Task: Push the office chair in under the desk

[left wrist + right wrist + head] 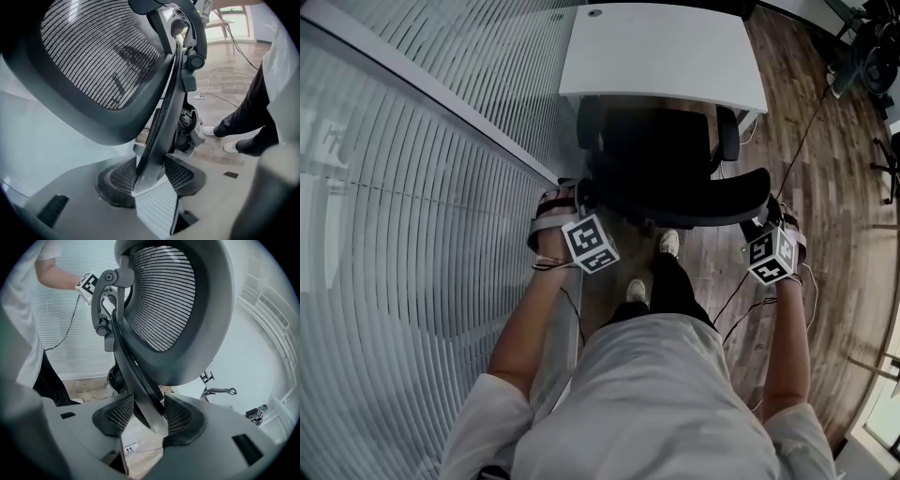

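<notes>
A black mesh office chair (pixel 661 155) stands in front of the white desk (pixel 661 52), its seat partly beneath the desktop. The curved backrest (pixel 694 202) faces me. My left gripper (pixel 578 195) holds the backrest's left edge and my right gripper (pixel 766 217) its right edge. In the left gripper view the backrest rim (pixel 161 122) runs between the two pads, and the gripper (pixel 150 176) is shut on it. The right gripper view shows the same: the rim (pixel 136 376) is clamped between the pads of the right gripper (pixel 149 416).
A glass wall with blinds (pixel 412 187) runs close along the left of the desk and chair. Wooden floor (pixel 834 187) with loose cables (pixel 806 131) lies to the right. My feet (pixel 668 242) stand just behind the chair. Another dark chair base (pixel 877 56) is at the far right.
</notes>
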Tool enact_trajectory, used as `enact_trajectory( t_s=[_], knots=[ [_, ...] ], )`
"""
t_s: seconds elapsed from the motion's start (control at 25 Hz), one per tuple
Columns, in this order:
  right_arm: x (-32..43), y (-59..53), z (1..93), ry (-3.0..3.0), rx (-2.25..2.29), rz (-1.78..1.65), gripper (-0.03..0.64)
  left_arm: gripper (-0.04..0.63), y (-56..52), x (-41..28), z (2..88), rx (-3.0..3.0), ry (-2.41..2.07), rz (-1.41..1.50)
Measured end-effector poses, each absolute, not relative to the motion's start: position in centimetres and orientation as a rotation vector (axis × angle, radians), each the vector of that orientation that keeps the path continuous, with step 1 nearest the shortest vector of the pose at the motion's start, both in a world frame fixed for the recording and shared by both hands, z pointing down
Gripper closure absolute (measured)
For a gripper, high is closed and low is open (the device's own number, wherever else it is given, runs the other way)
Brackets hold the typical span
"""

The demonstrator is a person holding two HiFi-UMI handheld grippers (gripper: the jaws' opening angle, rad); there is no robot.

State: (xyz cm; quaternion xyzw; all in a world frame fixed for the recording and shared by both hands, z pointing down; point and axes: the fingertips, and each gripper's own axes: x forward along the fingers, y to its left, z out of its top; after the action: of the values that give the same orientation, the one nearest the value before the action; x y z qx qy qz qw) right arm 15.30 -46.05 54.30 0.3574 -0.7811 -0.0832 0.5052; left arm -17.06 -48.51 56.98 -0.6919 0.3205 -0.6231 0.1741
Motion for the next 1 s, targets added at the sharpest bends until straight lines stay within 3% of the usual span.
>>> enact_trajectory(
  t_s=[1.0],
  knots=[
    [16.9, -52.8, 55.2, -1.914, 0.859, -0.219, 0.403, 0.390, -55.4, -15.5, 58.1, -1.962, 0.980, -1.787]
  ],
)
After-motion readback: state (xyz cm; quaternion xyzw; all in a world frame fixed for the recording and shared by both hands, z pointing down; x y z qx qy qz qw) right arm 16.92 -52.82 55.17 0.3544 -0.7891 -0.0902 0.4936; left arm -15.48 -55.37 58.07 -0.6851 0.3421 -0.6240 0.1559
